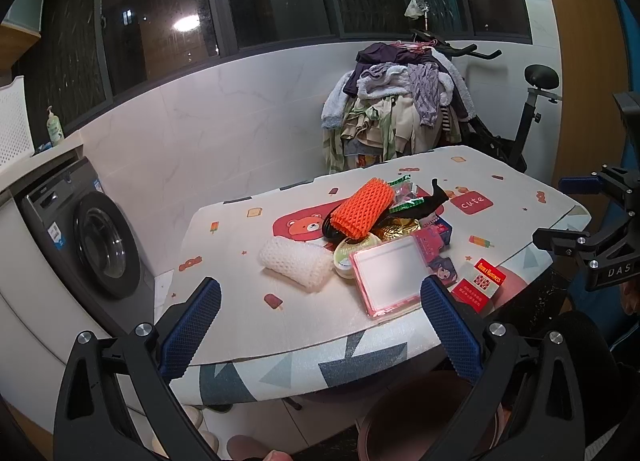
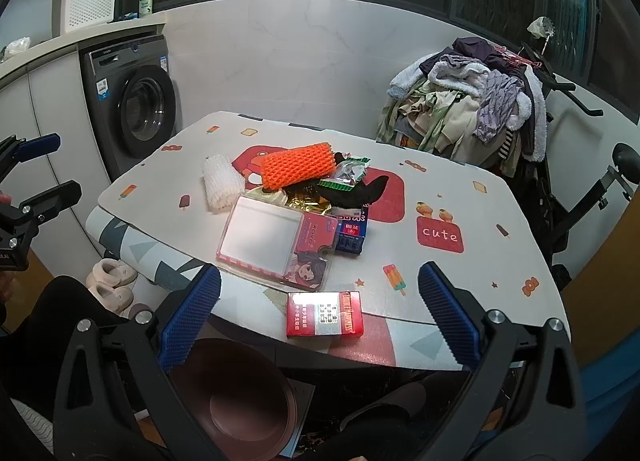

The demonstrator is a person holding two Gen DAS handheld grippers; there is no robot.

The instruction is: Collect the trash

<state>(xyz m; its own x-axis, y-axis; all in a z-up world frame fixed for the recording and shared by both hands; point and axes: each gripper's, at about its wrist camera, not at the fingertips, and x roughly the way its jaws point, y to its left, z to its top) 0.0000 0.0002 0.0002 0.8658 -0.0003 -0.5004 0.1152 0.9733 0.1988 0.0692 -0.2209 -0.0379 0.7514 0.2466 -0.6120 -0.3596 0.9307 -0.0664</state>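
A heap of trash lies mid-table: an orange foam net (image 1: 362,208) (image 2: 297,169), a white foam net (image 1: 297,263) (image 2: 221,184), a pink plastic tray pack (image 1: 390,276) (image 2: 269,237), a red cigarette box (image 1: 482,286) (image 2: 325,314), a blue box (image 2: 351,235), a green wrapper (image 2: 347,173) and gold foil (image 1: 398,227). My left gripper (image 1: 320,325) hovers open over the table's near edge, short of the heap. My right gripper (image 2: 320,313) stands open with the red cigarette box lying between its fingers, untouched. A brown bin (image 2: 236,397) (image 1: 416,417) stands on the floor below the table edge.
The table (image 1: 240,261) (image 2: 460,281) has a cartoon-print cover. A washing machine (image 1: 84,229) (image 2: 136,105) stands at the left. A clothes pile (image 1: 396,113) (image 2: 464,101) hangs on an exercise bike behind the table. Slippers (image 2: 112,285) lie on the floor. A person's dark-clad legs are below.
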